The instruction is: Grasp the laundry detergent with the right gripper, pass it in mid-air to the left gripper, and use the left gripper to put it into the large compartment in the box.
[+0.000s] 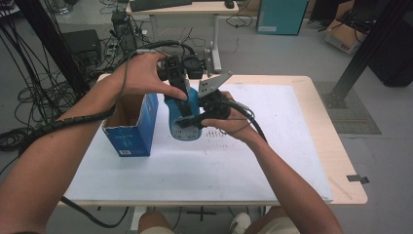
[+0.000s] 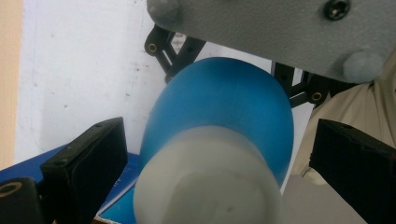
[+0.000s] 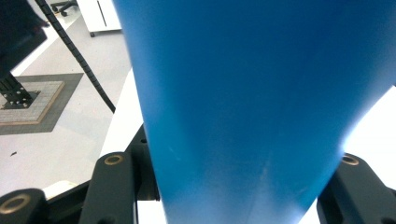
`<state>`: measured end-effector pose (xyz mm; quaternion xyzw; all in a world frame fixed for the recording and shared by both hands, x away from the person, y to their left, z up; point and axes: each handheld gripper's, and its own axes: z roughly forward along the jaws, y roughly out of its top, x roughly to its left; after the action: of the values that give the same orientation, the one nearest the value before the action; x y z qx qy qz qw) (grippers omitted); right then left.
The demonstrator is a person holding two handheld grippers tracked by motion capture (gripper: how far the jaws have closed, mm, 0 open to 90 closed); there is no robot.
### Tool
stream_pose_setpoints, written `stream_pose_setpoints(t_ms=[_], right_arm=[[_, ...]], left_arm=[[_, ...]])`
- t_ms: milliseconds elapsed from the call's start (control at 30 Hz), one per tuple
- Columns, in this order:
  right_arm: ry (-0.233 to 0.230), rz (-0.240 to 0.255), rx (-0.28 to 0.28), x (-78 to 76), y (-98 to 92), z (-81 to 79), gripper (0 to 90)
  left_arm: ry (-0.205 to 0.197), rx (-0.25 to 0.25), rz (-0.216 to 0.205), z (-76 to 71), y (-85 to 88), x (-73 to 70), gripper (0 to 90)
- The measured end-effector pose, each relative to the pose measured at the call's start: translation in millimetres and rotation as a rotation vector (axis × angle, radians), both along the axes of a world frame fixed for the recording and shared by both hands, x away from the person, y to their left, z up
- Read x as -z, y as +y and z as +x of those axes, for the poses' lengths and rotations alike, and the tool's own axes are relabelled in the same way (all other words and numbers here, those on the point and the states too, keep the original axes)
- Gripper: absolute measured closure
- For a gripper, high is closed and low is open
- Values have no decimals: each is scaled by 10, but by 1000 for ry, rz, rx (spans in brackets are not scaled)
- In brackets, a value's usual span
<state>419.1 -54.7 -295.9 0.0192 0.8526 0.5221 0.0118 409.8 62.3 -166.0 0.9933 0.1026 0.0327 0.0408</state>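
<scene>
The right tongs [image 1: 195, 117] gripped the blue bottle [image 1: 184, 117] above the tabletop [image 1: 272, 146] while the left tongs [image 2: 210, 158] straddled its white cap [image 2: 205, 182] unclenched, so uncapping apparently remained, the blue carton [image 1: 131, 127] standing beside.

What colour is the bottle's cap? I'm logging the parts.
White, on a blue bottle; the cap shows best in the left gripper view.

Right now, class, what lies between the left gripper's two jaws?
The blue bottle, white cap nearest the camera, sits between them in the left gripper view; gaps show on both sides.
</scene>
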Motion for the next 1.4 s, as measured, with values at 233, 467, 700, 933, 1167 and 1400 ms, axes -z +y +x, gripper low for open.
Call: stream_pose_setpoints(t_ms=[233, 467, 700, 933, 1167, 1400], right_arm=[[-2, -2, -1, -5, -5, 0, 438], [-6, 0, 2, -18, -7, -2, 438], [-5, -2, 5, -30, -15, -5, 438], [-3, -3, 3, -35, -17, 0, 438], [-4, -1, 4, -40, -7, 0, 438], [-2, -1, 7, -46, -11, 16, 438]], left_arm=[[-5, -3, -3, -7, 3, -15, 44], [-9, -3, -8, -13, 5, -19, 45], [-8, -2, -8, -8, 3, -12, 45], [-11, -8, -20, -4, 21, -18, 44], [-16, -5, 4, 11, 16, -15, 45], [-20, -5, 9, 43, 24, -6, 45]])
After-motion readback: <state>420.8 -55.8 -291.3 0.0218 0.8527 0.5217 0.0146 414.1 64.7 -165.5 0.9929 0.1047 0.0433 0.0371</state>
